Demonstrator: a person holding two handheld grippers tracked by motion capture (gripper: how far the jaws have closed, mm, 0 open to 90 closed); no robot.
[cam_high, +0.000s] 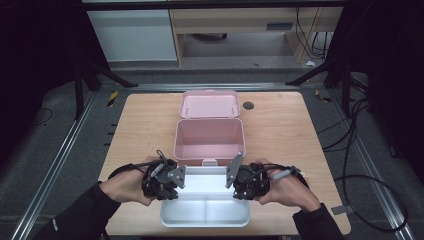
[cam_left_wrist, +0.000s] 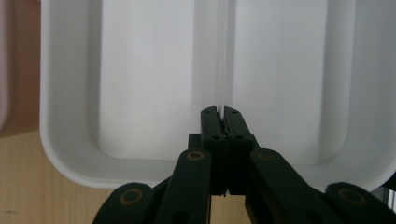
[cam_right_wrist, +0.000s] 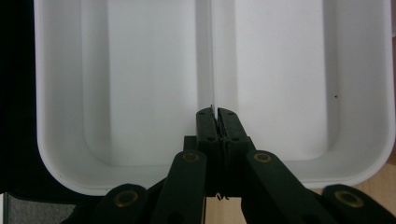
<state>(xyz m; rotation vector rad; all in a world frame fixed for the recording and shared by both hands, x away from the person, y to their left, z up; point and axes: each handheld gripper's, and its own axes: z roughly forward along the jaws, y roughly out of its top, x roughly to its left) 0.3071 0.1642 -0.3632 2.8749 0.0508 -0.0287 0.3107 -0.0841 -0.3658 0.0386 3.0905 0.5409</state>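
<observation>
both grippers' fingers (cam_left_wrist: 238, 122) pinch white tray (cam_high: 220, 216) divider (cam_right_wrist: 204, 56) from opposite ends.

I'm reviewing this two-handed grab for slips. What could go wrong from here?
Both tools, left and right, pinch only the thin divider of the white tray, so it may slip or tilt if lifted. The tray also overhangs the table's near edge, and could catch the pink box beyond it.

Lower centre of high view: white tray (cam_high: 205, 212) flanked by both grippers. Directly above, touching it, open pink box (cam_high: 209, 140) blocks forward travel. Bare table (cam_high: 145, 125) left and right of box: free passage.
</observation>
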